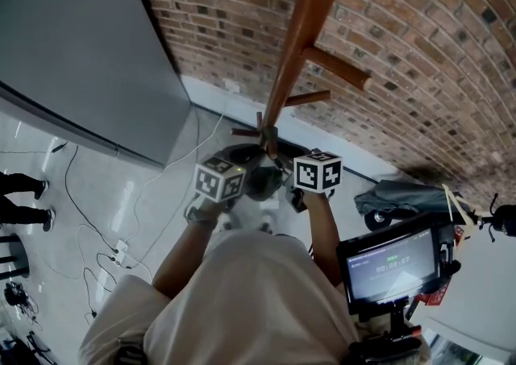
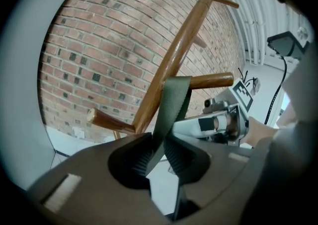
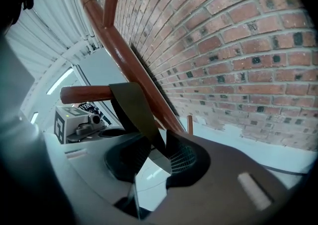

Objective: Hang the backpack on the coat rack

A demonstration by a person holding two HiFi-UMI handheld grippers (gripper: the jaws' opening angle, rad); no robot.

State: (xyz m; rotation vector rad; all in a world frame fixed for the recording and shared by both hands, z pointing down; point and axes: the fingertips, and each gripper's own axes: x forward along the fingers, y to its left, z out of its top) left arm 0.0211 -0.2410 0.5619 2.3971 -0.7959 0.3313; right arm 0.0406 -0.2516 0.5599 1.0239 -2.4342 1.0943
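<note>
The wooden coat rack [image 1: 304,39] stands against the brick wall. The dark backpack [image 1: 263,181] hangs between my two grippers near the pole's foot. Its green strap [image 2: 173,105] runs up from my left gripper [image 2: 158,152], shut on it, and lies over a peg [image 2: 212,80]. In the right gripper view the same strap [image 3: 133,107] drapes over the peg [image 3: 83,93] and comes down into my right gripper [image 3: 162,152], also shut on it. In the head view the left gripper [image 1: 218,179] and right gripper [image 1: 317,171] are level, either side of the pole.
A grey panel [image 1: 81,49] leans at the left of the brick wall [image 1: 419,25]. Cables [image 1: 105,242] trail over the white floor. A monitor [image 1: 393,264] sits at my right hip. A grey bag [image 1: 403,194] lies by the wall. Someone's feet [image 1: 24,198] show far left.
</note>
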